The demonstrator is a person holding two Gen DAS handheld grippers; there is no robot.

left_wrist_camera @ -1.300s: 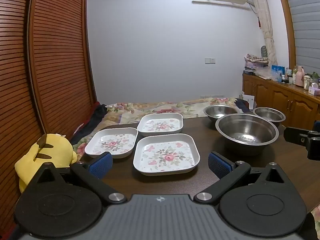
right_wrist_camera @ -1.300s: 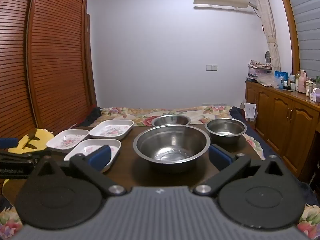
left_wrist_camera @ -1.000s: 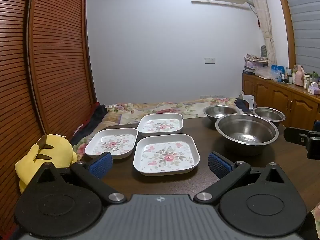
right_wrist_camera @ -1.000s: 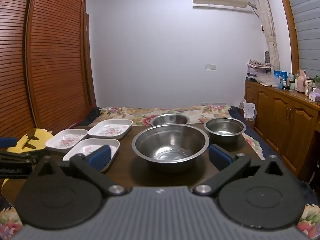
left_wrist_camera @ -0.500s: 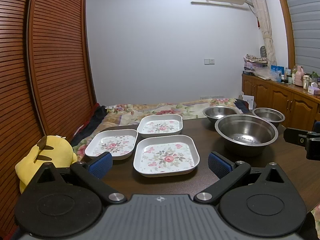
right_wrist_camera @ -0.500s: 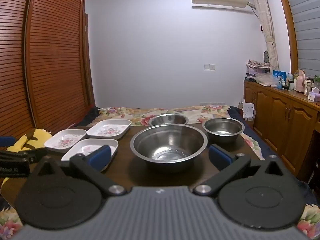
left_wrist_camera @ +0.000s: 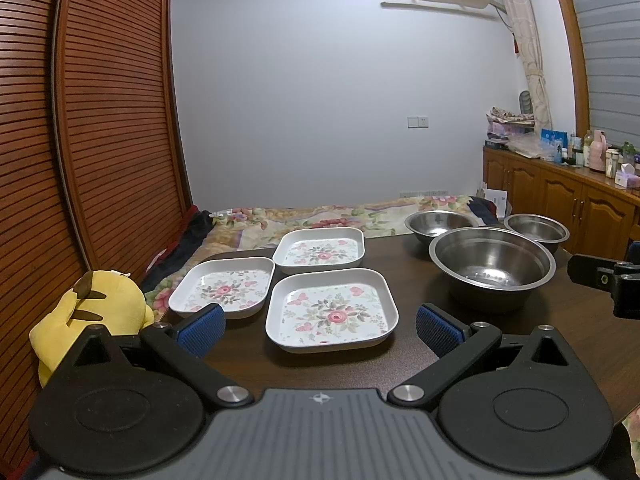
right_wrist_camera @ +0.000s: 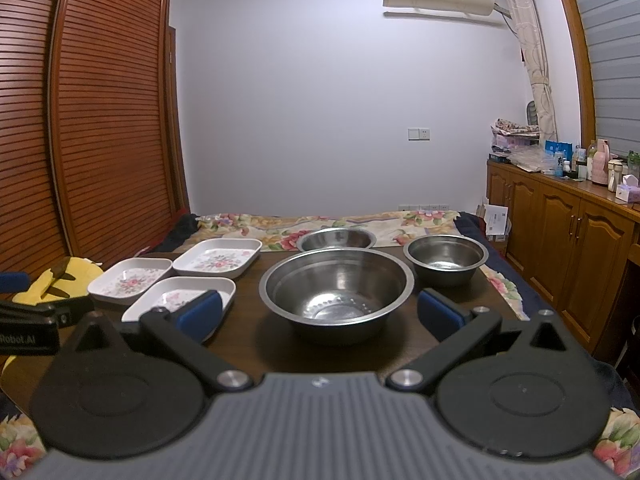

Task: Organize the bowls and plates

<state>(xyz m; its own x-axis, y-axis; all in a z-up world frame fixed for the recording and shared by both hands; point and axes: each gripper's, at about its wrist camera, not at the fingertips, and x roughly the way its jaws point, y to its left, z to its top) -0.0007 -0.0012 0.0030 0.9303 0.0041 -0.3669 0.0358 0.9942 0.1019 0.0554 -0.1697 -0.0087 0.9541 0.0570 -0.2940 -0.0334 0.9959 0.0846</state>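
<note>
I hold two grippers over the near edge of a dark wood table (left_wrist_camera: 420, 272). Nothing is stacked yet; all dishes lie separate.

Left gripper (left_wrist_camera: 320, 326): blue pads spread wide apart, empty. Straight ahead of it, just beyond the pads, sits the near plate (left_wrist_camera: 332, 312), square, white w/ flower print. Behind it and to the left is a 2nd plate (left_wrist_camera: 224, 288); behind it and centred, the far plate (left_wrist_camera: 320, 250). The three lie close together, rims nearly touching.

Right gripper (right_wrist_camera: 320, 314): pads also wide apart, empty. Dead ahead sits the big steel bowl (right_wrist_camera: 336, 290), upright, its rim about as wide as the gap between the pads. Behind it is a back bowl (right_wrist_camera: 336, 239), partly hidden; to the right, a small bowl (right_wrist_camera: 445, 258).

Key relation, my judgement: plates lie on the left-hand side, so the left gripper is nearer them; bowls lie right, nearer the right gripper. The plates are square, no real long axis, so a rim pinch from the near edge looks the likely approach. The big bowl seems too wide to span; its rim is the grip point.

Off-table: a yellow plush toy (left_wrist_camera: 88, 304) at left.
</note>
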